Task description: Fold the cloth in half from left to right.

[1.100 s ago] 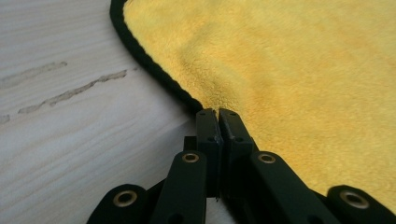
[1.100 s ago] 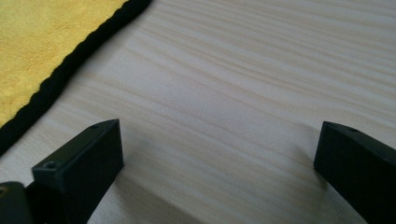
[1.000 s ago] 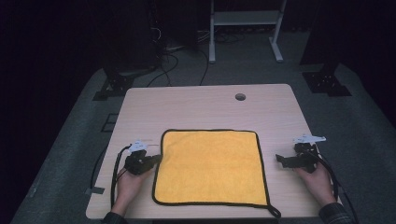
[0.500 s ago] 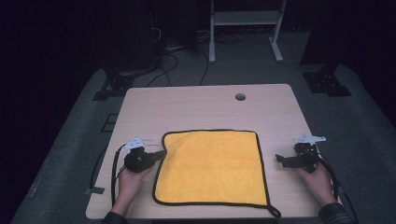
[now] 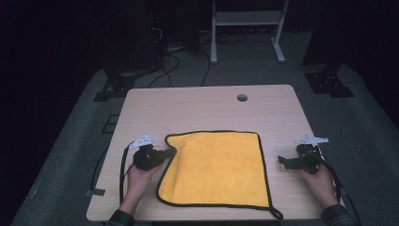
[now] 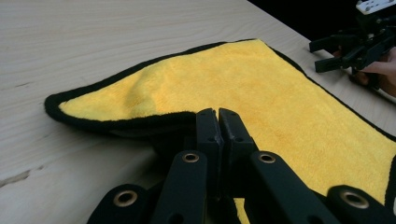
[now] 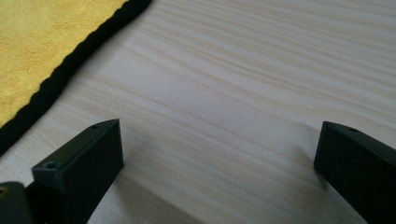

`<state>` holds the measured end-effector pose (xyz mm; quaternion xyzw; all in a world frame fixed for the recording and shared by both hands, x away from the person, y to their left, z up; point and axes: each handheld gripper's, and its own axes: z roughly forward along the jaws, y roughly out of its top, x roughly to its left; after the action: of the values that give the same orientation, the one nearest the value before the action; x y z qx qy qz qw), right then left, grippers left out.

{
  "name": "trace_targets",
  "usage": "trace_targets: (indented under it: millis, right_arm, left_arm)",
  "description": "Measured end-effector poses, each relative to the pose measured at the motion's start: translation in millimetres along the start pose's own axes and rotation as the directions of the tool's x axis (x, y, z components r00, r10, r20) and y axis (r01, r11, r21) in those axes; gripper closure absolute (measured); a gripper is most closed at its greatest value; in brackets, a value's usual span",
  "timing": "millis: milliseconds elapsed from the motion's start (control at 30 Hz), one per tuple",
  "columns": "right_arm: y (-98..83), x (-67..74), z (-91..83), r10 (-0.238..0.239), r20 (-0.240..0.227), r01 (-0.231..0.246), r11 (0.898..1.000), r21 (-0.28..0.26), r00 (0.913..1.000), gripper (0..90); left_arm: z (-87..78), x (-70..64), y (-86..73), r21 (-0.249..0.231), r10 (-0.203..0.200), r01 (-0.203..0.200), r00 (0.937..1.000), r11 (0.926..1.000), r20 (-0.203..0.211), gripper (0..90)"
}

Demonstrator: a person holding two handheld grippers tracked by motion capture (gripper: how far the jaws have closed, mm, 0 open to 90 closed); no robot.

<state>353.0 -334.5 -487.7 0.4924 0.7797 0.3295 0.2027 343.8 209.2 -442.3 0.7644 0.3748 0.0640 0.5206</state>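
Since before, left tool (image 5: 170,152) lifted cloth (image 5: 221,169) edge.

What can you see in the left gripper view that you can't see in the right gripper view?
The left gripper view looks along the left gripper, jaws shut on the black hem of the yellow cloth, whose near corner is lifted off the table. Farther off it shows the right gripper in a hand, jaws apart.

The right gripper view shows that gripper's own two jaws up close, wide open over bare wood with nothing between them.

Both views share the yellow cloth with its black edge and the pale wooden table.
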Motion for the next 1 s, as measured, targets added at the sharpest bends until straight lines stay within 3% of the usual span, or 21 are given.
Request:
trace_targets:
  millis: [533,1000]
  right_arm:
    - [0.0,0.2,-0.1,0.003,-0.001,-0.003,1.0,0.001,1.0,0.4]
    - [0.0,0.1,-0.1,0.002,-0.001,-0.002,1.0,0.001,1.0,0.4]
  left_arm:
    - [31.8,-18.2,14.8,0.006,0.03,-0.03,0.9972,0.9995,0.068,87.5]
    - [59.1,-35.5,24.3,0.015,0.049,-0.051,0.9904,0.9986,0.129,87.6]
